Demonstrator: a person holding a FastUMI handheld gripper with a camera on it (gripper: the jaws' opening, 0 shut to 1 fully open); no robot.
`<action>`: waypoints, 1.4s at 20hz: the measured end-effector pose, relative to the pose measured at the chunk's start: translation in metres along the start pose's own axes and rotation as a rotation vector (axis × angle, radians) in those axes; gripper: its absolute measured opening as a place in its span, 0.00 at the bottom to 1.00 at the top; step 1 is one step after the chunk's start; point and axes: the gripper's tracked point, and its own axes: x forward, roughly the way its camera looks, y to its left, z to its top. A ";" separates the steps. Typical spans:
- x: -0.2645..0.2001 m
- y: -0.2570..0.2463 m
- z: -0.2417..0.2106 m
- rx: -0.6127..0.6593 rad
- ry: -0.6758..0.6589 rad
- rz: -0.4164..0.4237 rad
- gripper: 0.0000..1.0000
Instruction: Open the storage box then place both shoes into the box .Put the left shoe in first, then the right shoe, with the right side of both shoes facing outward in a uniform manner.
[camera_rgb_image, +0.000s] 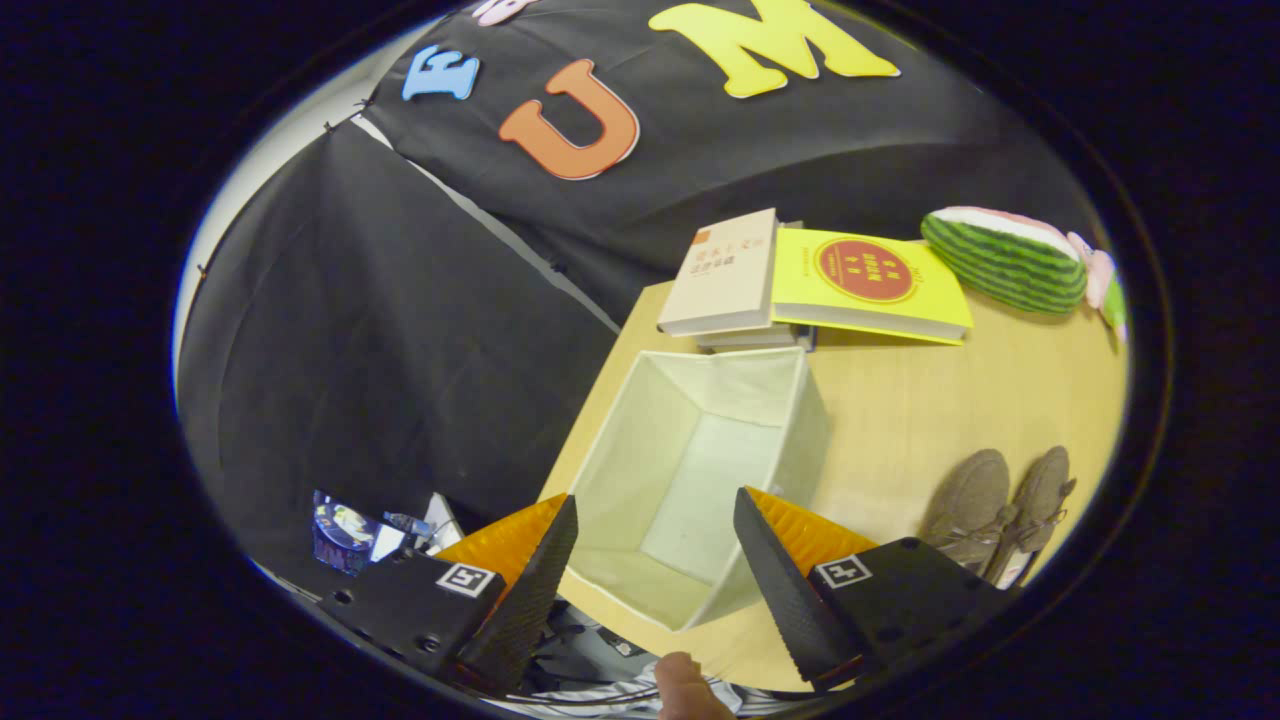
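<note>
Gripper view looks down over a light wooden table (900, 400) where an open, pale fabric storage box (690, 470) stands with its mouth upward and nothing visible inside it. The gripper (655, 530) hangs above the near part of the box with its two fingers spread wide apart and gripping nothing; the box's near wall and floor show in the gap between them. To the right of the box, well apart from it and near the table's edge, a pair of brown shoes (1000, 510) lies side by side, touching or nearly so, with laces visible on top. Beyond the box, a small stack of books lies flat: a cream-covered book (722, 275) on top at the left and a yellow book (870, 285) with a red round emblem just beside it, partly overlapping the stack. Farther right, at the back of the table, sits a plush toy shaped like a watermelon slice (1005, 258). A fingertip (685, 690) of the person's hand shows below the fingers, close to the camera.
</note>
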 end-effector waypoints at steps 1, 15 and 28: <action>-0.003 -0.013 -0.006 -0.013 0.008 -0.034 1.00; -0.054 -0.231 -0.092 -0.005 0.255 -0.598 1.00; -0.024 -0.256 -0.122 0.148 0.345 -0.510 0.06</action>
